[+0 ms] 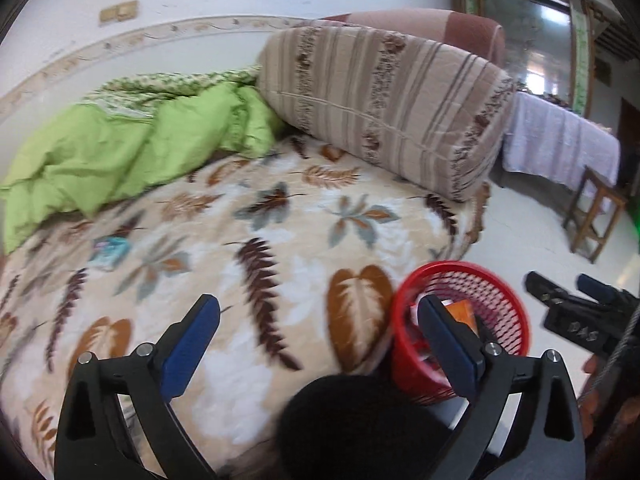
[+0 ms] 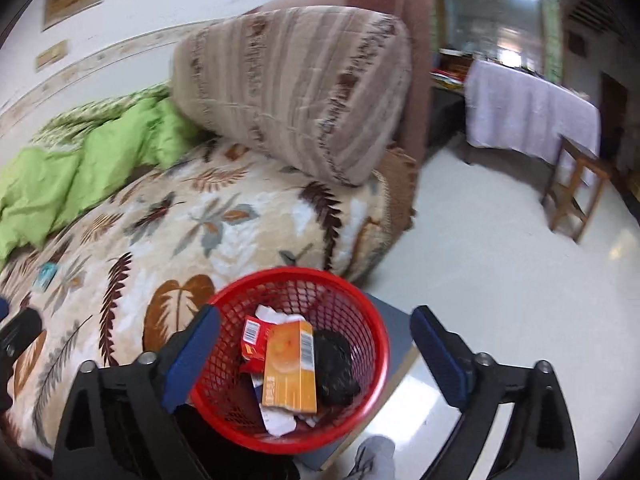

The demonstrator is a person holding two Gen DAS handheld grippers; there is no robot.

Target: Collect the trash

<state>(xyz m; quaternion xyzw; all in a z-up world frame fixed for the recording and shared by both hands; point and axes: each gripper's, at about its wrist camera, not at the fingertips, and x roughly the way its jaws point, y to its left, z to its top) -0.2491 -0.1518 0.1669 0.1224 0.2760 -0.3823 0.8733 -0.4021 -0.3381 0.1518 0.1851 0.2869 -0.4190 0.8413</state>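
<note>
Both grippers are wide open and empty. The right gripper point(image 2: 316, 334) hangs just above the red basket point(image 2: 372, 312), where an orange box point(image 2: 290, 368) already lies. Ahead-left of the left gripper point(image 1: 320, 320), a blue wrapper point(image 1: 110, 249) on the bed point(image 1: 280, 240) looks uncollected.

1. The basket point(image 2: 360, 320) sits just beside the bed point(image 2: 248, 216), at its near corner.
2. In it: a box point(image 2: 290, 368) on top of other scraps, with a dark lump point(image 2: 336, 368) to its right.
3. A small packet point(image 1: 110, 250) lies on the bed, well left of the basket.
4. A folded quilt point(image 2: 296, 92) rests at the bed's far end, crumpled bedding point(image 2: 80, 168) to its left (against the wall).
5. A covered table point(image 2: 532, 108) and stool point(image 2: 576, 192) stand further right.
</note>
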